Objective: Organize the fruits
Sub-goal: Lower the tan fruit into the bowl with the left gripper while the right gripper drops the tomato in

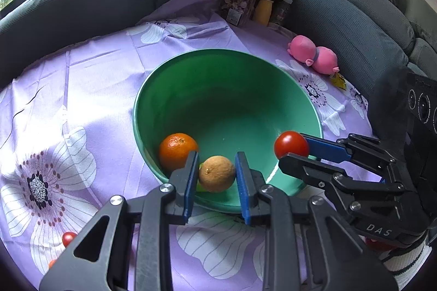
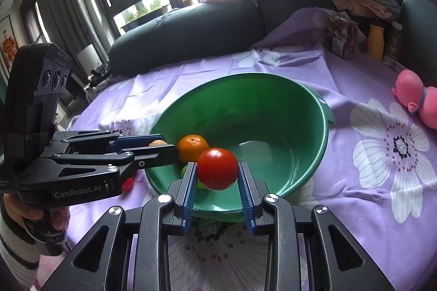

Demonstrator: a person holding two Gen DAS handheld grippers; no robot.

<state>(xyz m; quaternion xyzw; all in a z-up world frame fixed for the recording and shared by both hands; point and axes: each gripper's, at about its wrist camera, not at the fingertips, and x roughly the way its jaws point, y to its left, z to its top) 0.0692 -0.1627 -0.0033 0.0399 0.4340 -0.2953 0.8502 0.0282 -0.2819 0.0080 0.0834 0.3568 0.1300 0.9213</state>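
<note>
Gripping dull tan fruit (image 1: 216,173): left claw (image 1: 217,175); right claw (image 2: 217,173) clamps glossy red tomato (image 2: 217,169).

Glossy tomato (image 2: 217,169), smooth plastic bowl (image 2: 286,100) (cloth (image 2: 355,181) matt).

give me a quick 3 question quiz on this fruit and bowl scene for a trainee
1. True or false: the right tool holds a red tomato over the green bowl.
2. What does the left tool grip?
A. the orange
B. a brownish-yellow round fruit
C. the pink toy
3. Fill in: the orange lies ____ the bowl.

Key:
1. True.
2. B, the brownish-yellow fruit sits between its blue pads.
3. Inside, against the near wall.
</note>
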